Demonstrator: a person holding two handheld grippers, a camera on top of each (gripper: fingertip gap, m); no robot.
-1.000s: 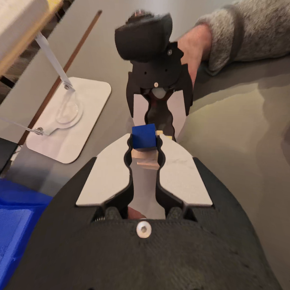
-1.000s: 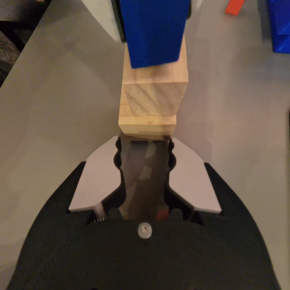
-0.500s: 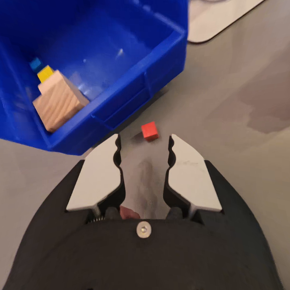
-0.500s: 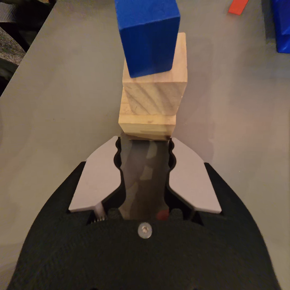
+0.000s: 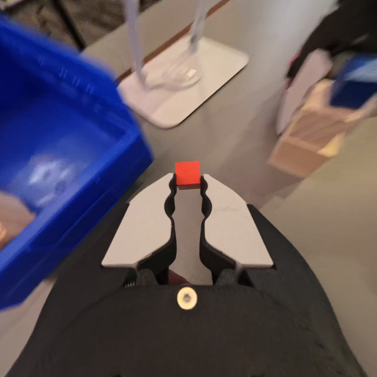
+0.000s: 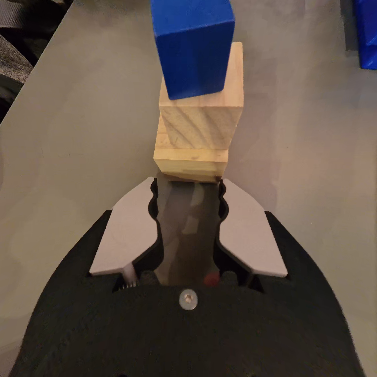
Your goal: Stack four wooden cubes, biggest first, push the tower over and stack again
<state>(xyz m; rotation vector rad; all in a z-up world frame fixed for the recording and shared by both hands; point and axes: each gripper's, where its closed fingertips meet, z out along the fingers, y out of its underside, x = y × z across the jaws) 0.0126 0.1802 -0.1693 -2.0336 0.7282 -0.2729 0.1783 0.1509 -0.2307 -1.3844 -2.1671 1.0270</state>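
In the left wrist view, the left gripper [image 5: 188, 179] has its two grey-faced fingers [image 5: 151, 216] closed on a small red wooden cube [image 5: 187, 173], pinched right at the fingertips, with its far half sticking out beyond them. Whether the cube rests on the grey tabletop [image 5: 318, 204] or hangs above it cannot be told. To the left, close beside the fingers, stands a blue plastic bin [image 5: 67, 146], blurred, with a pale wooden block [image 5: 12, 222] showing in its near corner. Farther back sits a white rounded base plate [image 5: 214, 81] carrying a clear stand. On the right, well apart from the fingertips, rises a blurred tower: a large pale wooden cube [image 5: 299, 159] at the bottom, another pale cube [image 5: 318, 114] on it, and a blue wooden cube [image 5: 359, 87] on top. Something dark behind the tower is too blurred to make out.

In the right wrist view, the right gripper [image 6: 188, 180] has its fingers [image 6: 130, 228] spread apart with nothing between them. The tower stands just beyond the fingertips: the large pale wooden cube [image 6: 189, 165] nearly touching them, the second pale cube [image 6: 202, 124] on it, and the blue wooden cube [image 6: 193, 49] uppermost, turned a little against the one under it. The blue plastic bin [image 6: 367, 34] shows at the upper right edge, well apart from the tower.
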